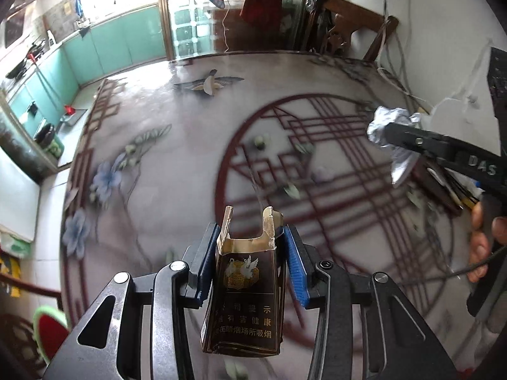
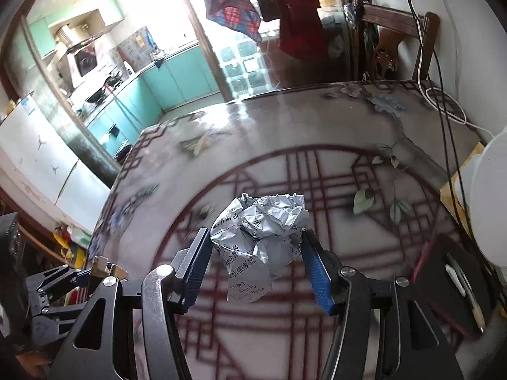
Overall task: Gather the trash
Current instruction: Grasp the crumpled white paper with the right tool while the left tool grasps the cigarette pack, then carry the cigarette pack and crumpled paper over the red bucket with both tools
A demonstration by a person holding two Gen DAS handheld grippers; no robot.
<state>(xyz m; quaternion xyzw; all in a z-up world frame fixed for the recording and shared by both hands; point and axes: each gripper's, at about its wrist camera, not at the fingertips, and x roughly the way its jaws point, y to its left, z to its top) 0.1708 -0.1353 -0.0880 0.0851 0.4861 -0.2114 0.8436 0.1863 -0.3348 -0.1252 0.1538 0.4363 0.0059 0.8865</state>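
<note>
My left gripper [image 1: 250, 253] is shut on an empty dark brown cigarette pack [image 1: 245, 297] with a torn-open gold top, held upright above the patterned table [image 1: 177, 164]. My right gripper [image 2: 257, 253] is shut on a crumpled ball of printed white paper [image 2: 258, 237], lifted over the table [image 2: 285, 133]. In the left wrist view the right gripper [image 1: 385, 134] enters from the right edge with the same paper ball [image 1: 391, 128] in its jaws, and a hand [image 1: 483, 240] grips its handle. In the right wrist view the left gripper [image 2: 104, 269] shows at the lower left with the pack's gold top between its fingers.
A wooden chair [image 1: 355, 28] stands behind the table by the wall. Cables [image 2: 443, 104] trail over the far right corner. A white round object [image 2: 491, 209], a dark flat item [image 2: 450, 272] and pens [image 1: 456, 190] lie at the right edge. A kitchen with teal cabinets [image 1: 120, 47] opens to the left.
</note>
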